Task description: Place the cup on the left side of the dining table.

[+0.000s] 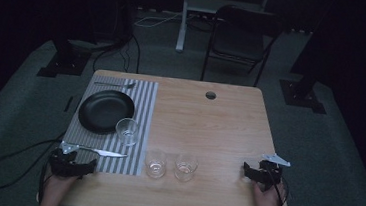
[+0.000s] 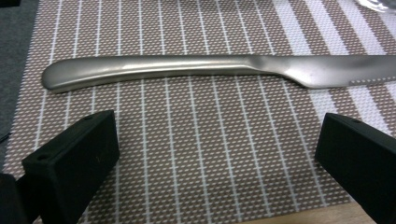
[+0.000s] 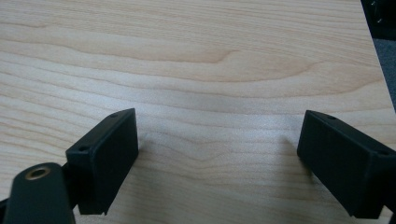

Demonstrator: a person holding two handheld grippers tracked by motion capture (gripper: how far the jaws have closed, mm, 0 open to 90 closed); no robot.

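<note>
A steel table knife lies across the near end of a striped placemat. In the left gripper view the knife runs sideways just beyond the jaws, handle to the left. My left gripper rests at the mat's near left corner, open, nothing between its fingers. A black plate and a clear glass stand on the mat, a fork at its far end. My right gripper sits open on bare wood near the table's right front, its fingers wide apart.
Two more clear glasses stand side by side on the wooden table just right of the mat. A cable hole is near the far edge. A folding chair stands beyond the table.
</note>
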